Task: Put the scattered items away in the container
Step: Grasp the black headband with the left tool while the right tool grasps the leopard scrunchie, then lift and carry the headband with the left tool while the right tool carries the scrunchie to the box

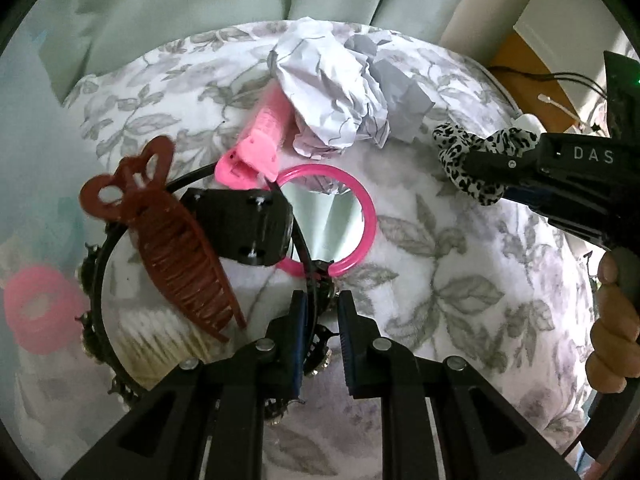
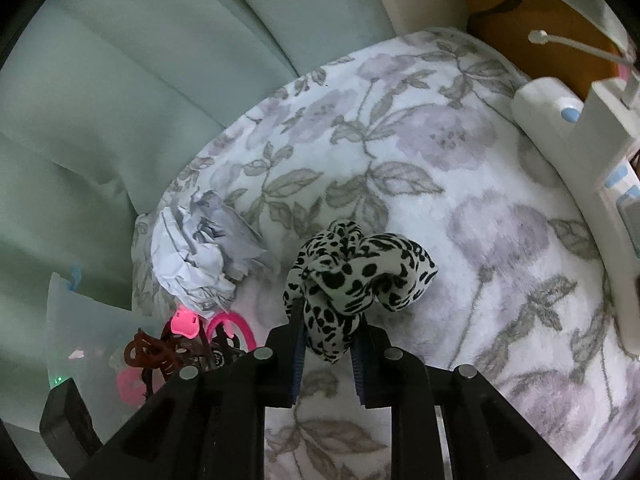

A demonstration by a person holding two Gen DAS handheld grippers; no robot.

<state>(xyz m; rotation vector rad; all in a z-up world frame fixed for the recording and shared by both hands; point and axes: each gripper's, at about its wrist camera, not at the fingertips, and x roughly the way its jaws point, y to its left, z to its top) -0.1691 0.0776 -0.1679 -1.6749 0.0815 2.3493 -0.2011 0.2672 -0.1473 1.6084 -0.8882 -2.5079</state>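
Observation:
My left gripper (image 1: 323, 298) is shut on a thin black headband (image 1: 308, 252) with jewelled trim. Over the headband's arc lie a brown claw clip (image 1: 176, 248) and a black block (image 1: 244, 228). Just beyond them are a pink clip (image 1: 256, 144) and a pink-rimmed round mirror (image 1: 370, 220). Crumpled paper (image 1: 332, 92) sits farther back. My right gripper (image 2: 328, 320) is shut on a leopard-print scrunchie (image 2: 360, 272), which is also in the left wrist view, scrunchie (image 1: 456, 148). A translucent container (image 2: 76, 312) stands at the left.
Everything rests on a floral blanket (image 2: 440, 184). A pink ring-shaped item (image 1: 40, 308) and white bristles (image 1: 160, 340) show at the left, blurred. A white device (image 2: 560, 128) and a wooden surface (image 2: 520, 20) lie to the right. Pale green fabric (image 2: 120, 80) is behind. A hand (image 1: 612, 340) holds the right gripper.

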